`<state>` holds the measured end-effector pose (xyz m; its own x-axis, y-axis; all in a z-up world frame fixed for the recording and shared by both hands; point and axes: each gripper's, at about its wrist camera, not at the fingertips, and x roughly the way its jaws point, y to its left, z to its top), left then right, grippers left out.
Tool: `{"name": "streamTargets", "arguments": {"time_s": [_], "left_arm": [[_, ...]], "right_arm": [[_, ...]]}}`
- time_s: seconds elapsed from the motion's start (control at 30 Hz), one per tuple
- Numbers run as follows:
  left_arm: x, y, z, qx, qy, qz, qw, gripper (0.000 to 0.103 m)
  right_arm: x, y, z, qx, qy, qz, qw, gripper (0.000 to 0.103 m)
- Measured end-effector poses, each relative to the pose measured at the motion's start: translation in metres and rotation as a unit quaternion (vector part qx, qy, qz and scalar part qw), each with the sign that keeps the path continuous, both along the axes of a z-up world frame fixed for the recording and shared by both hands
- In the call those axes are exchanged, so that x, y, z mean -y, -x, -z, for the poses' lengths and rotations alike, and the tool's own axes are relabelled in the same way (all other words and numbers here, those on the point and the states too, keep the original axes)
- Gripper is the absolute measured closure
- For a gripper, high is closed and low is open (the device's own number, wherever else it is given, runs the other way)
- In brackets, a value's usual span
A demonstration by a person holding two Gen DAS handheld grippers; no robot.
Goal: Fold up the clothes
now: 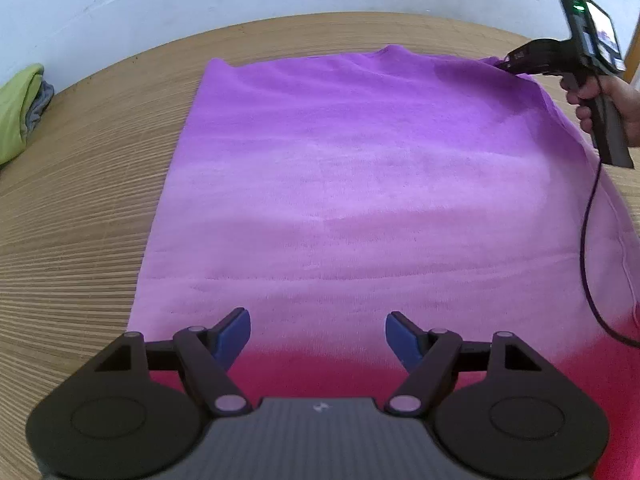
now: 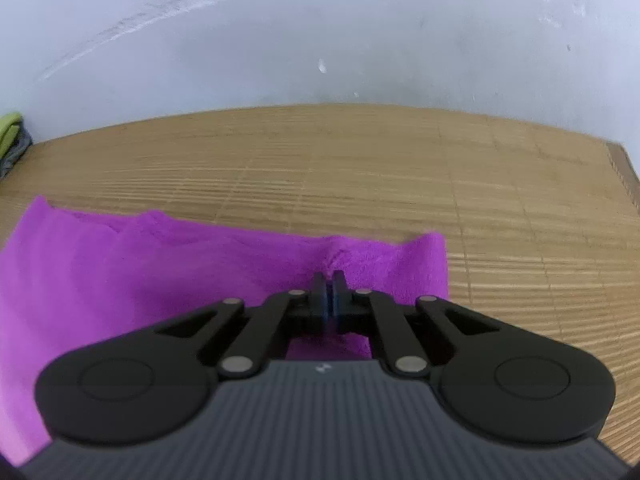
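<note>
A: Shirt [image 1: 360,184] location?
B: Flat on the mat [image 1: 80,220]. Right gripper [image 2: 329,280] pinches its far corner; left gripper [image 1: 318,336] hovers wide above.
A: Surroundings?
B: Clothes pile [image 1: 20,116] far left; cable [image 1: 588,248] crosses shirt.

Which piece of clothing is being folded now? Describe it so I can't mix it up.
On the wooden table, it is the large purple garment spread flat in the middle, its far corner pinched by the right tongs. The green clothes are bunched at the table's far left edge.

Bamboo mat [image 1: 100,184], wall at far edge.
Purple garment [image 1: 360,184] spread flat across the mat's middle; green and grey clothes [image 1: 20,120] heaped at the far-left edge, well apart.
</note>
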<state>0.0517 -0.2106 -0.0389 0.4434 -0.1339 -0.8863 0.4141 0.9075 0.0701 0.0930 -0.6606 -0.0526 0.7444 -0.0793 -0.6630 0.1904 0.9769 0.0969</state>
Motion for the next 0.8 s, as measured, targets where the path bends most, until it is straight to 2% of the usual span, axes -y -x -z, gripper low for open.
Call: {"name": "streamTargets", "arguments": {"time_s": [0.1, 0.17, 0.33, 0.43, 0.5, 0.57, 0.63, 0.8], "left_arm": [[0.000, -0.005, 0.002, -0.003, 0.001, -0.006, 1.0000, 0.026], [-0.001, -0.008, 0.007, -0.007, 0.000, -0.010, 0.9999, 0.026], [-0.001, -0.010, 0.015, -0.019, 0.003, -0.013, 0.9997, 0.026], [-0.002, -0.009, 0.015, -0.016, 0.002, -0.011, 0.9998, 0.025], [-0.003, -0.010, 0.015, -0.016, 0.004, -0.011, 0.9998, 0.025], [-0.005, -0.011, 0.015, -0.018, 0.006, -0.010, 0.9998, 0.026], [-0.004, -0.010, 0.015, -0.019, 0.009, -0.007, 0.9998, 0.026], [0.000, -0.002, 0.013, -0.010, 0.010, 0.019, 0.9997, 0.026]], "right_arm": [[0.002, 0.009, -0.014, 0.028, 0.028, 0.015, 0.999, 0.098], [0.007, 0.007, -0.020, 0.038, 0.074, 0.034, 0.996, 0.098], [0.020, -0.017, 0.003, -0.013, 0.116, 0.040, 0.992, 0.097], [0.018, -0.020, 0.012, -0.008, 0.130, 0.054, 0.990, 0.094], [0.028, -0.011, 0.000, -0.001, 0.082, 0.076, 0.994, 0.093], [0.039, -0.002, -0.011, 0.007, 0.033, 0.097, 0.995, 0.082], [0.047, 0.029, -0.027, 0.022, -0.022, 0.105, 0.994, 0.076], [0.041, 0.127, -0.044, 0.038, -0.135, 0.050, 0.989, 0.075]]}}
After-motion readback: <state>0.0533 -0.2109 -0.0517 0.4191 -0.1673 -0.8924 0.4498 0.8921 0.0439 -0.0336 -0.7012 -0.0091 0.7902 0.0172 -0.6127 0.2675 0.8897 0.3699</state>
